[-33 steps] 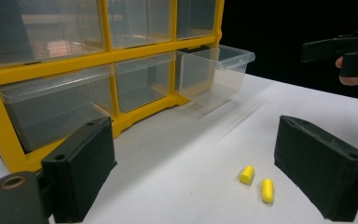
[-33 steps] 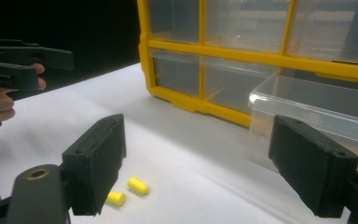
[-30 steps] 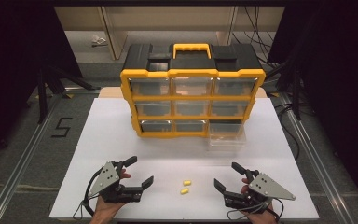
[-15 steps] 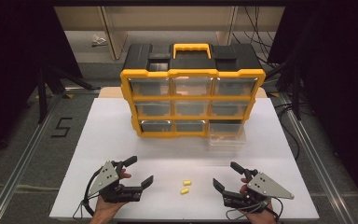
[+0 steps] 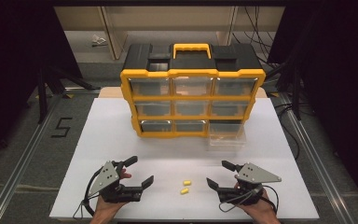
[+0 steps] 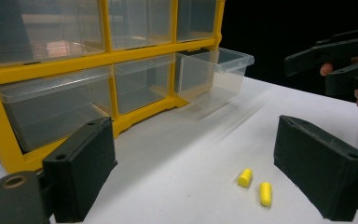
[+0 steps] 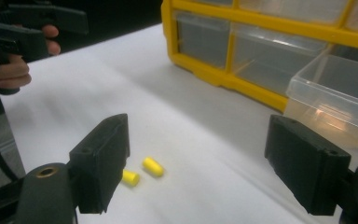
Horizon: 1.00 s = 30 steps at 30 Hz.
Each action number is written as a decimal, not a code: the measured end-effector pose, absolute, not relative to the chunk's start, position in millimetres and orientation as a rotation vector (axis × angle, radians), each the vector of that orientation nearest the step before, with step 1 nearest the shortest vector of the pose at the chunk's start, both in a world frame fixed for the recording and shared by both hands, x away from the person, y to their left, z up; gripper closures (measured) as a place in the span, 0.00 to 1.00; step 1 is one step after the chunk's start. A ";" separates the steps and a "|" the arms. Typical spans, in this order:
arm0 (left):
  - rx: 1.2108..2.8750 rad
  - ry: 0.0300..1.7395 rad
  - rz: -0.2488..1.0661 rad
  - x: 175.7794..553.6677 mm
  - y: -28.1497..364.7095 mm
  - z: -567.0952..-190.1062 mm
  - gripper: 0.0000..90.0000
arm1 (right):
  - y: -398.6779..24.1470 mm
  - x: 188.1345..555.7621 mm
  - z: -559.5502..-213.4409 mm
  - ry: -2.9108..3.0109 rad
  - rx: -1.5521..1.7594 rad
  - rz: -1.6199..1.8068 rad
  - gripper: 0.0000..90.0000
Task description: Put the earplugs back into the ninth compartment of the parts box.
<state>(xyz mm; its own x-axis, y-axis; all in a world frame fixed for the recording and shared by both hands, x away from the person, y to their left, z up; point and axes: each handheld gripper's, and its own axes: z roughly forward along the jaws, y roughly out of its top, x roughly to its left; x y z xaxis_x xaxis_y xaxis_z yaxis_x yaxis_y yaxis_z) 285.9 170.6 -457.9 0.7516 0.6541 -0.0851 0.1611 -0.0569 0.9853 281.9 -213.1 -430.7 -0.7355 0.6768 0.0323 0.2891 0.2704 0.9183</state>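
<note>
Near the front edge of the white tabletop [image 5: 121,130], two small yellow plugs [image 5: 185,186] lie side by side between the left gripper [image 5: 137,170] and the right gripper [image 5: 220,173], both with jaws spread wide and holding nothing. Behind them stands a yellow organizer [image 5: 192,100], its bottom-right drawer [image 5: 226,140] pulled out and, as far as I can see, empty.

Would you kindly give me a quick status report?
Left gripper open, right gripper open. Two yellow earplugs between them. Bottom-right drawer pulled out. Nothing blocking.
</note>
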 end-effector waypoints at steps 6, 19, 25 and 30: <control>1.605 0.672 0.456 286.3 171.0 -457.8 0.13 | -198.9 296.0 -427.5 2.314 0.837 1.350 0.29; 1.600 0.671 0.456 285.5 171.8 -457.3 0.13 | -156.9 318.5 -438.4 2.562 0.691 1.157 0.37; 1.600 0.668 0.454 285.3 171.7 -457.3 0.13 | -147.9 325.1 -443.9 2.623 0.660 1.089 0.41; 1.600 0.669 0.452 285.4 171.3 -457.4 0.13 | -144.8 328.3 -448.1 2.658 0.655 1.058 0.44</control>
<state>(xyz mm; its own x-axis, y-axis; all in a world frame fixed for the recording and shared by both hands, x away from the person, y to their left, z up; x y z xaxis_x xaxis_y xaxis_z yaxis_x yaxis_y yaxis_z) 285.4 171.3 -457.4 0.7527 0.6523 -0.0895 0.1604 -0.0498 0.9858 328.3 -144.8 -448.1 -0.8802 0.4739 -0.0266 0.3261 0.6445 0.6916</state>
